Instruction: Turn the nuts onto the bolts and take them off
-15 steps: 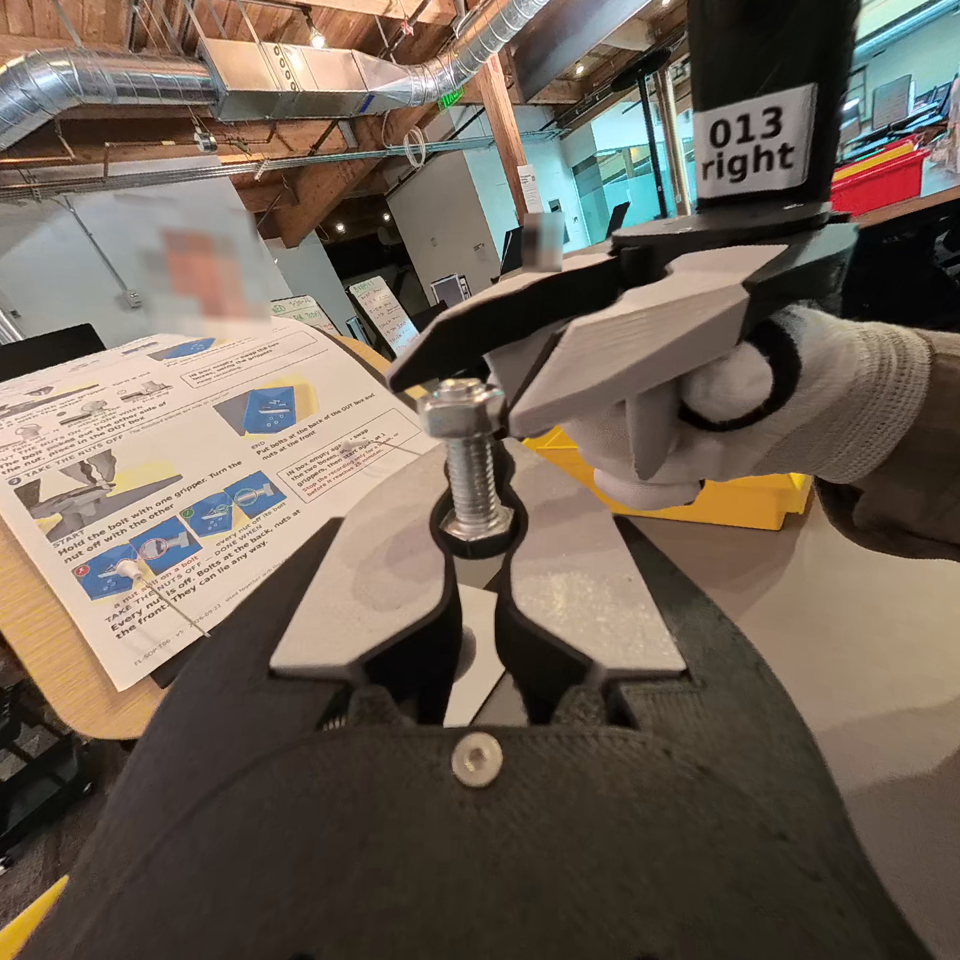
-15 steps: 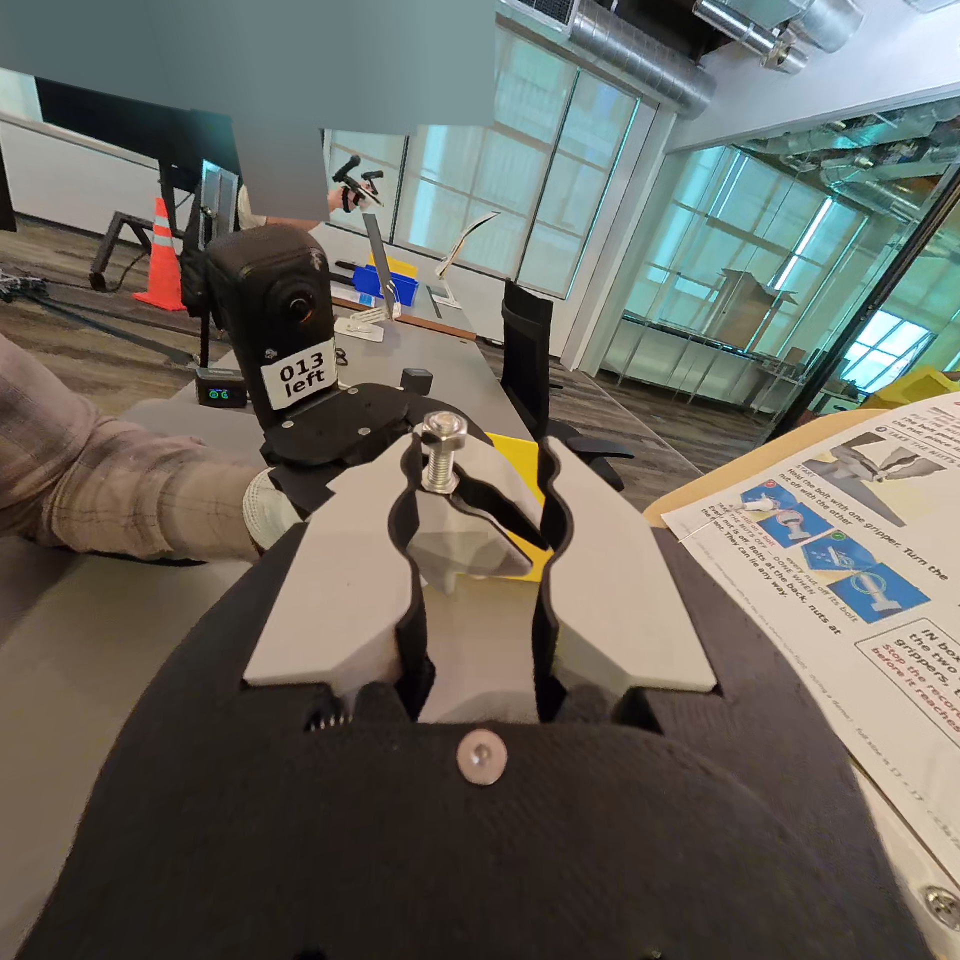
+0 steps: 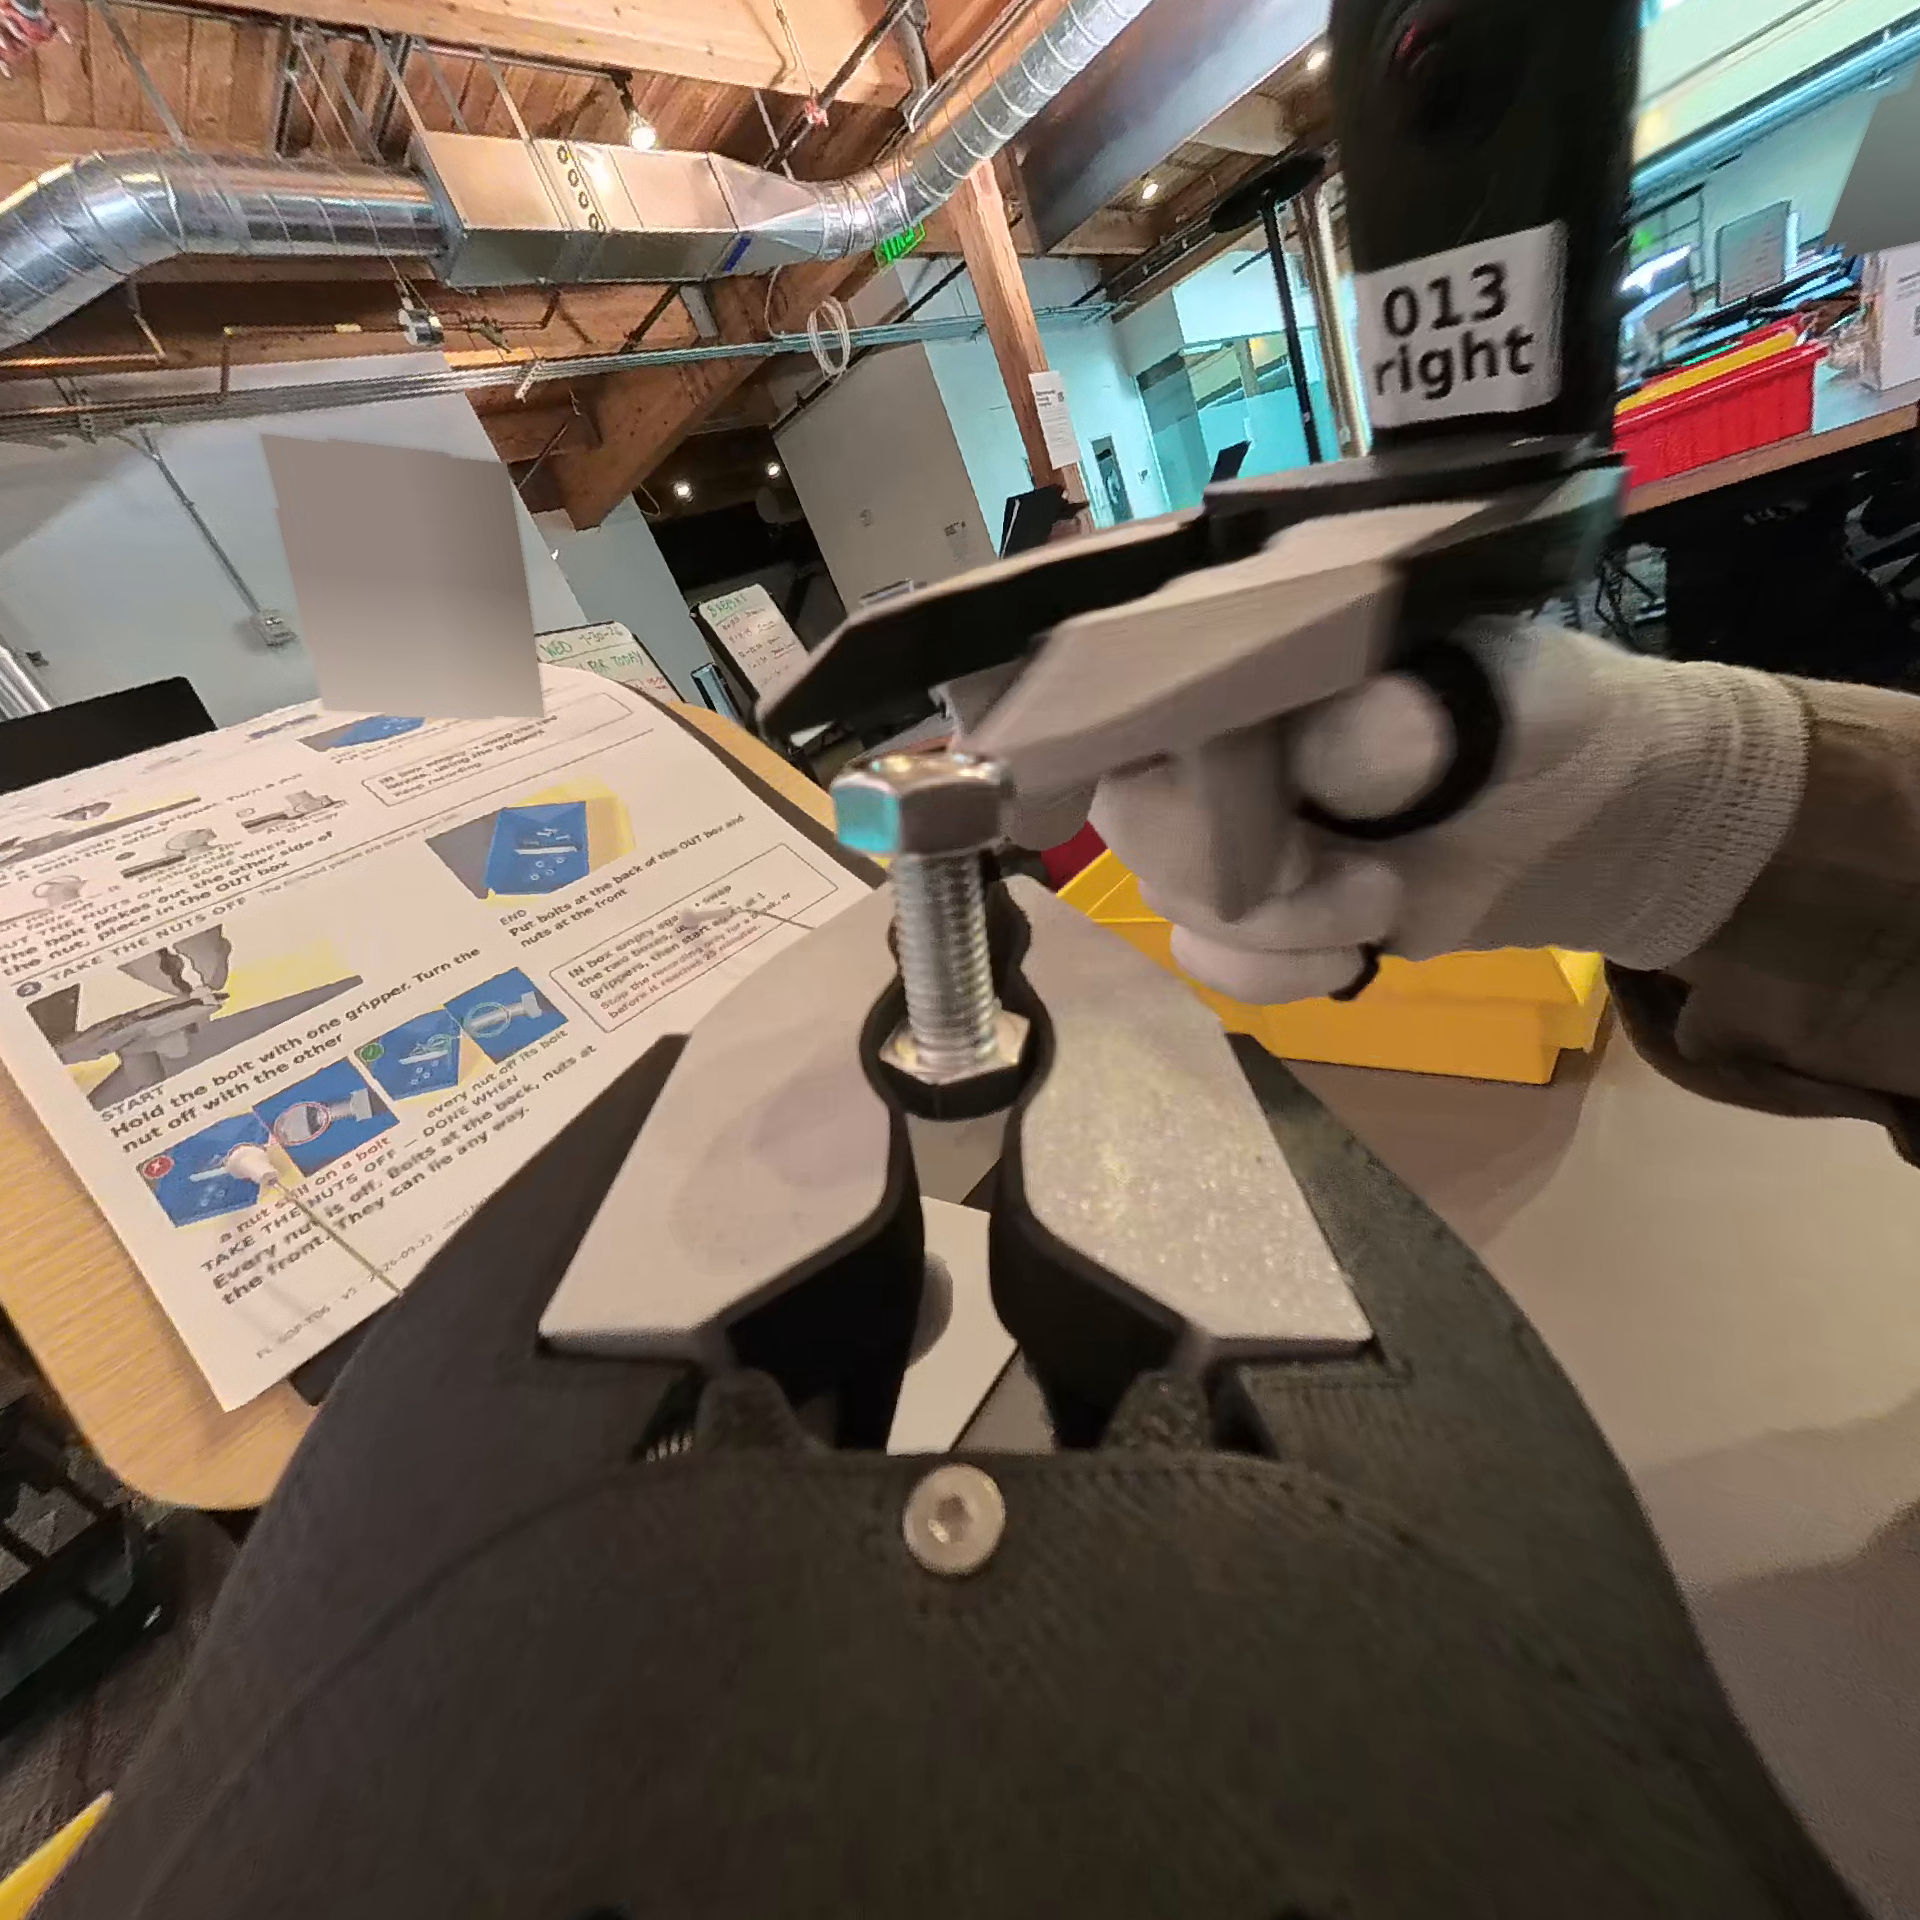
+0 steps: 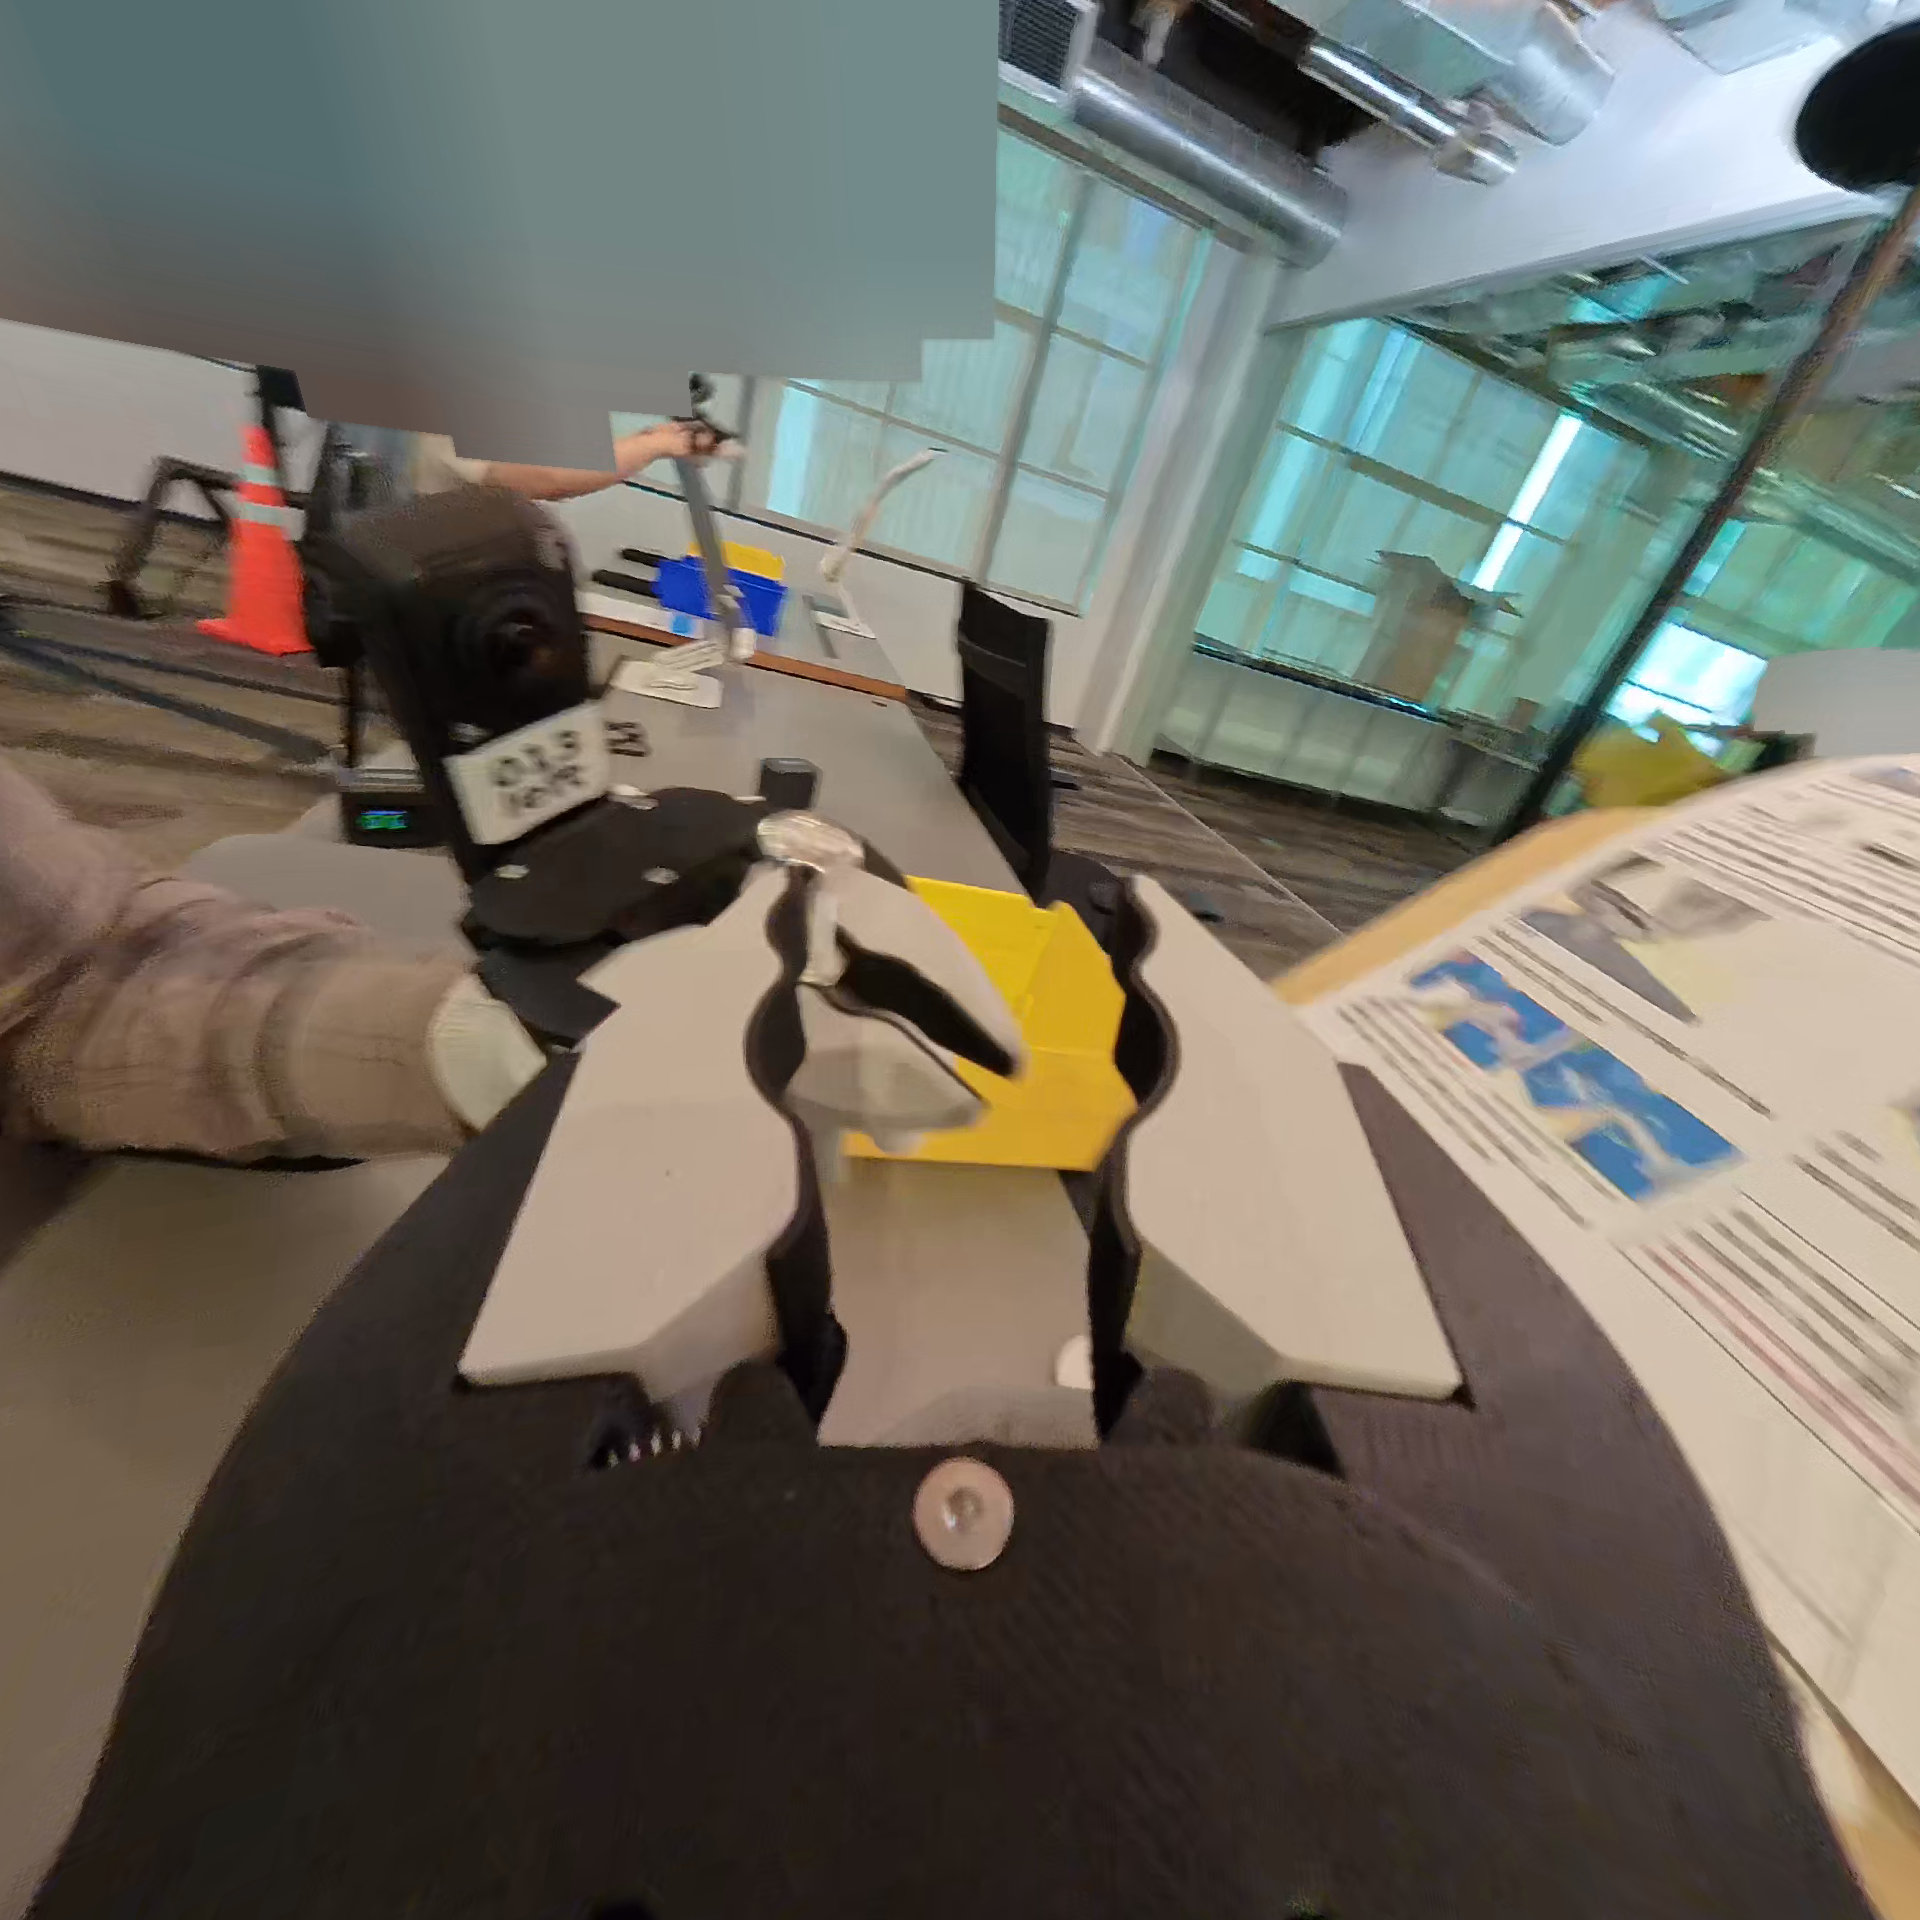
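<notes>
In the left wrist view, a silver bolt [image 3: 943, 940] is held upright, its hexagonal head clenched in the notch between the fingers of the left tongs [image 3: 954, 1049], so that the threaded shank points up. A silver nut [image 3: 920, 818] is seated at the top end of the shank. The right tongs [image 3: 904, 727] are seen to the upper right, carried by a white-gloved hand [image 3: 1434, 810]; their tips lie just above and beside the nut, but whether it is touched cannot be told.

In the right wrist view, which is blurred by motion, the fingers of the right tongs [image 4: 961, 1039] are spread well apart with nothing between them. The nut [image 4: 808, 837] and the bolt [image 4: 821, 935] appear near the tip of the left-hand finger, with the left tongs [image 4: 894, 1029] beyond them.

A yellow bin [image 3: 1455, 1013] stands on the grey table [image 3: 1662, 1299] on the far side of the tongs. To the left in the left wrist view, a printed instruction sheet [image 3: 343, 935] lies on a wooden board [image 3: 94, 1382]. Farther off in the right wrist view, an orange traffic cone [image 4: 258, 545] and a blue bin [image 4: 727, 603] can be made out.
</notes>
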A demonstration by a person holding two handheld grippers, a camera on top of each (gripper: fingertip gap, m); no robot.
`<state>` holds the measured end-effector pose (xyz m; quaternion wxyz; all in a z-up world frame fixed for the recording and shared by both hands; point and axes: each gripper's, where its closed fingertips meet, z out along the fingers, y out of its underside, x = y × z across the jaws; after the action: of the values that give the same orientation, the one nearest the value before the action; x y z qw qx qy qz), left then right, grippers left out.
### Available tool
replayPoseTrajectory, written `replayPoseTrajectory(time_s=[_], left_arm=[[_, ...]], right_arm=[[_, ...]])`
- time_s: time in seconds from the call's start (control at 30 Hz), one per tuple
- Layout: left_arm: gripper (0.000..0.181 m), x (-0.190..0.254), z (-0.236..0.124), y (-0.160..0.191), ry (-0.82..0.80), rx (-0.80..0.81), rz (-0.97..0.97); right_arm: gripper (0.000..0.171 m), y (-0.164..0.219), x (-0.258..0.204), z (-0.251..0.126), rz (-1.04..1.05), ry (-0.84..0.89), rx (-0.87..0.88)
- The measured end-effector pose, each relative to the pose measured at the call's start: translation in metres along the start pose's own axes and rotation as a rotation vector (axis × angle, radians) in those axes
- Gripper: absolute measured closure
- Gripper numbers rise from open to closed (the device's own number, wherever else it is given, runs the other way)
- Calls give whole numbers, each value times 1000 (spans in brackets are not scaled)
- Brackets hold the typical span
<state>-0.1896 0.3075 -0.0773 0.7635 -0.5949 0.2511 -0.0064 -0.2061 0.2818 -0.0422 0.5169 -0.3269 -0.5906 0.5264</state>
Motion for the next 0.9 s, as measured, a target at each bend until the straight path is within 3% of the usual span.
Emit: replayPoseTrajectory(time_s=[0.07, 0.2, 0.37, 0.6, 0.73, 0.9], left_arm=[[171, 0, -1, -2, -1, 6, 6], [171, 1, 0, 0, -1, 0, 3], [171, 3, 1, 0, 1, 1, 7], [171, 0, -3, -8, -5, 25, 12], [171, 1, -1, -3, -1, 14, 4], [171, 5, -1, -2, 4, 12, 8]], right_arm=[[124, 5, 30, -13, 23, 126, -19], [109, -14, 6, -16, 20, -5, 64], [101, -7, -17, 6, -35, -51, 5], [107, 8, 31, -20, 16, 104, -37], [94, -8, 4, -15, -6, -13, 21], [96, -9, -10, 1, -32, -24, 12]])
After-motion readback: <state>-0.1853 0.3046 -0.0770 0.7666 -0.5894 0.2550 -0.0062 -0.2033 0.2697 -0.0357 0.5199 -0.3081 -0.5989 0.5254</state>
